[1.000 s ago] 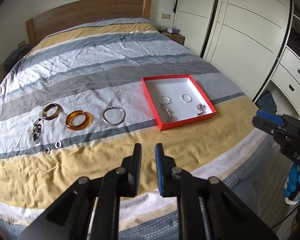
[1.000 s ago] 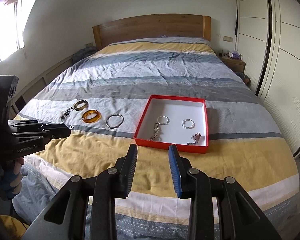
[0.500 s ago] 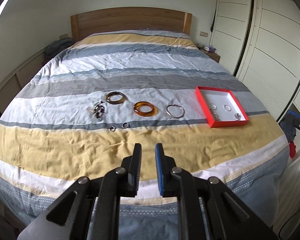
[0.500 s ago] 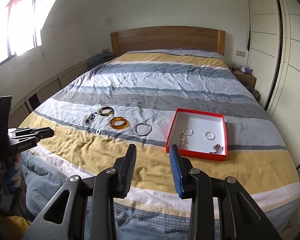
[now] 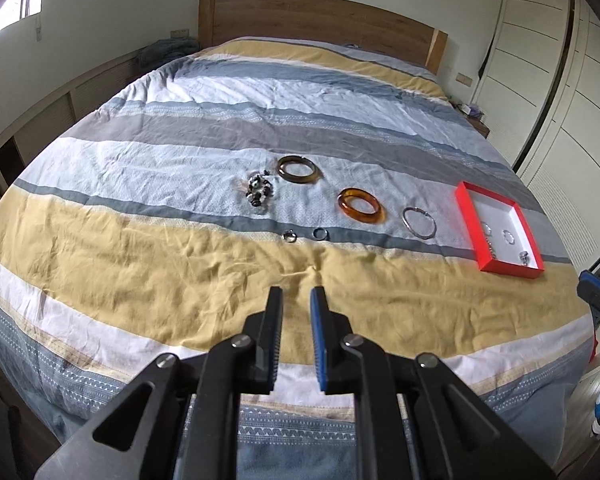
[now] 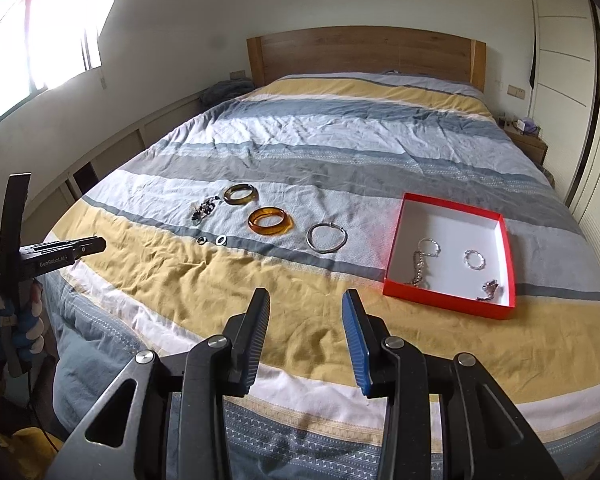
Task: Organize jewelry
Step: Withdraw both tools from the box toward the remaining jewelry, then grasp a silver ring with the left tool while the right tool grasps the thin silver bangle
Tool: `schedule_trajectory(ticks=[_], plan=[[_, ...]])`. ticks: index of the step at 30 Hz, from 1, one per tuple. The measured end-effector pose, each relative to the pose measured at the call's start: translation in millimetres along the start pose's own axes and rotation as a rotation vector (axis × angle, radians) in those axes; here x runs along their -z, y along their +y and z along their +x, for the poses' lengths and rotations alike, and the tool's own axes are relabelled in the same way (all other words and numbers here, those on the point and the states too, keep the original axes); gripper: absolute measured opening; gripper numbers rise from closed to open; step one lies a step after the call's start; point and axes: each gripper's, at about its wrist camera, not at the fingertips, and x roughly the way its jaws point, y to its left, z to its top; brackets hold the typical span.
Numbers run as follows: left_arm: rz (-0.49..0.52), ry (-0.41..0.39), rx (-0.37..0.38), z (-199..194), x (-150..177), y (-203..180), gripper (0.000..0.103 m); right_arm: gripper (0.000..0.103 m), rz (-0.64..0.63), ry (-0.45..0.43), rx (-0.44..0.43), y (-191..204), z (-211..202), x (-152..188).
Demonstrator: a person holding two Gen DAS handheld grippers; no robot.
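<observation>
My left gripper [image 5: 296, 300] has swung left, sliding the red tray [image 5: 470, 216] to the frame's right edge; its jaws sit narrow, empty. My right gripper [image 6: 306, 304] is opening, empty. Bangles [image 6: 270, 220] lie centre frame.

Bed: we see a striped duvet [image 6: 340, 152] and wooden headboard [image 6: 364, 54].
Walls: our window [image 6: 36, 48] left, white wardrobe [image 5: 556, 80] right.
Corner: a nightstand [image 6: 526, 142].

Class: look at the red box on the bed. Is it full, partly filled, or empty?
Partly filled. The red box has no lid on and holds a chain, a ring and a small piece; most of its white floor is bare.
</observation>
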Motion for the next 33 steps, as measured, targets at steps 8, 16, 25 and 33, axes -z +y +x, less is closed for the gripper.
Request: schedule_trajectory(ticks=[8,16,25,33], plan=[[-0.030,0.052,0.004,58,-8,9,0.013,0.037,0.032,0.062,-0.047,-3,72,-5],[-0.054,0.102,0.021,119,-21,23,0.013,0.037,0.017,0.126,-0.095,5,146,-14],[-0.051,0.145,0.084,174,-33,20,0.013,0.038,0.036,0.175,-0.088,-3,208,-18],[-0.046,0.170,0.068,209,-37,18,0.015,0.045,0.089,0.189,-0.069,-17,242,-21]])
